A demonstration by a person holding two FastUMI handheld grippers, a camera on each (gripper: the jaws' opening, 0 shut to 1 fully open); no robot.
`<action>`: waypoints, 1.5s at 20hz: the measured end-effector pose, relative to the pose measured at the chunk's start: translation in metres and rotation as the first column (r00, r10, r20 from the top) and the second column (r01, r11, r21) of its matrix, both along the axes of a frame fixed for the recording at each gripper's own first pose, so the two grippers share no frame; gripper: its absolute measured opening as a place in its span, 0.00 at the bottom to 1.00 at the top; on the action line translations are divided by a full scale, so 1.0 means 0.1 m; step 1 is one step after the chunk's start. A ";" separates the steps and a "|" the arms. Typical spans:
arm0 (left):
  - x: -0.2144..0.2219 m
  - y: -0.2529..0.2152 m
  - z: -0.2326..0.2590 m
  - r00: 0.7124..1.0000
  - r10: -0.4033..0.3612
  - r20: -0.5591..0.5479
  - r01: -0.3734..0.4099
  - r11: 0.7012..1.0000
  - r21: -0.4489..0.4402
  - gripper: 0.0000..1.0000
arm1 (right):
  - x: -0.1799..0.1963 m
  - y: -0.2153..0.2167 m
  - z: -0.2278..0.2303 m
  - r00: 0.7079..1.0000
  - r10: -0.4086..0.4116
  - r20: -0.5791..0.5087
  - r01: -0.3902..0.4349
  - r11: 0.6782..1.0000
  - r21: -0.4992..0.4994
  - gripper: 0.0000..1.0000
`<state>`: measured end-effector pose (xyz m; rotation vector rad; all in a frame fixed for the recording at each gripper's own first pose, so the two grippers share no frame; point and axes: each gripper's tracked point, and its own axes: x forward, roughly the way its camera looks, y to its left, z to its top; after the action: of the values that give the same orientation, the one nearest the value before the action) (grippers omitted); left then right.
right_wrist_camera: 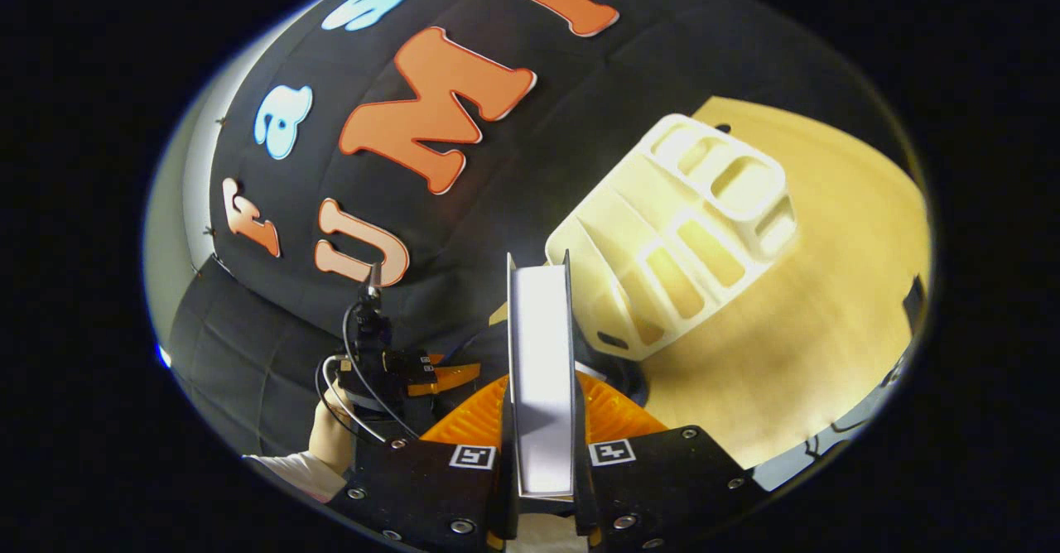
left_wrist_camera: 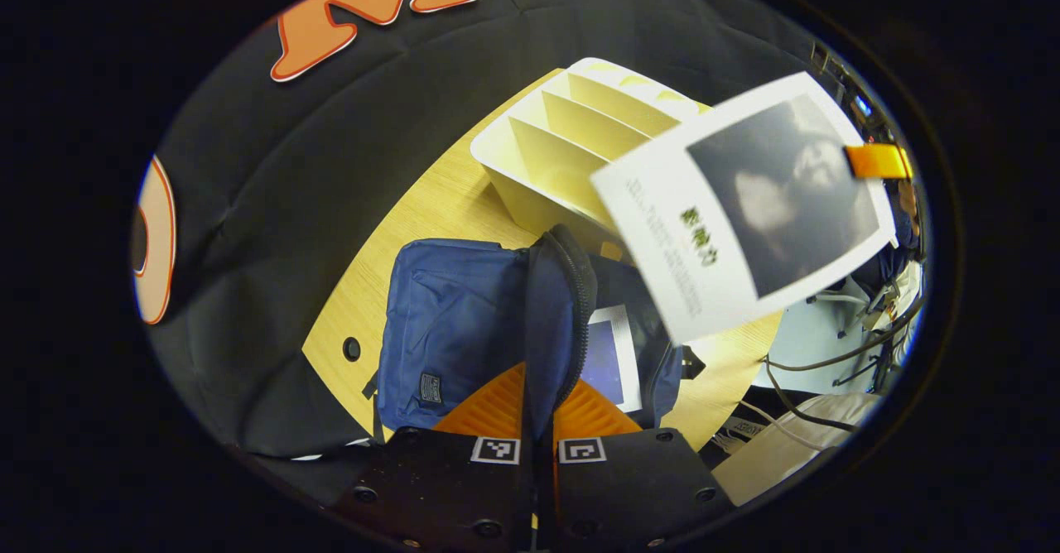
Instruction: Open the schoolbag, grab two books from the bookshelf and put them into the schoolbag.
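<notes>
A: Where's the white paperback book point(right_wrist_camera: 540, 371)?
B: Right gripper point(right_wrist_camera: 542, 445) is clamping it, hanging over the navy fabric schoolbag point(left_wrist_camera: 451, 329) on the pale wooden table point(left_wrist_camera: 414, 222).
A: Left gripper point(left_wrist_camera: 538, 420)?
B: It's pinching the bag's zippered flap point(left_wrist_camera: 555, 313).

Black hand-held gripper point(left_wrist_camera: 538, 420) — orange ribbed fingers point(left_wrist_camera: 489, 408), square markers, screws — white sleeve point(right_wrist_camera: 290, 468).

– What is ahead of the tool?
– A light wooden table point(right_wrist_camera: 795, 321) with a small round hole point(left_wrist_camera: 352, 348) in it
– And past it?
– A black cloth wall point(left_wrist_camera: 273, 205), with loose cables point(left_wrist_camera: 836, 354) off to one side
</notes>
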<state>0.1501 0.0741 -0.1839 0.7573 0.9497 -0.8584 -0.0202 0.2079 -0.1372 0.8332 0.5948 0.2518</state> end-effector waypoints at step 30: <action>0.01 0.12 0.23 0.999 -0.025 0.044 0.026 0.999 -0.025 0.03 | 0.79 1.56 -1.24 0.970 0.010 -0.244 0.012 0.996 0.090 0.97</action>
<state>0.1512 0.0862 -0.1608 0.7643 0.8906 -0.8713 0.0587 0.3642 -0.2610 0.9603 0.8182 0.1771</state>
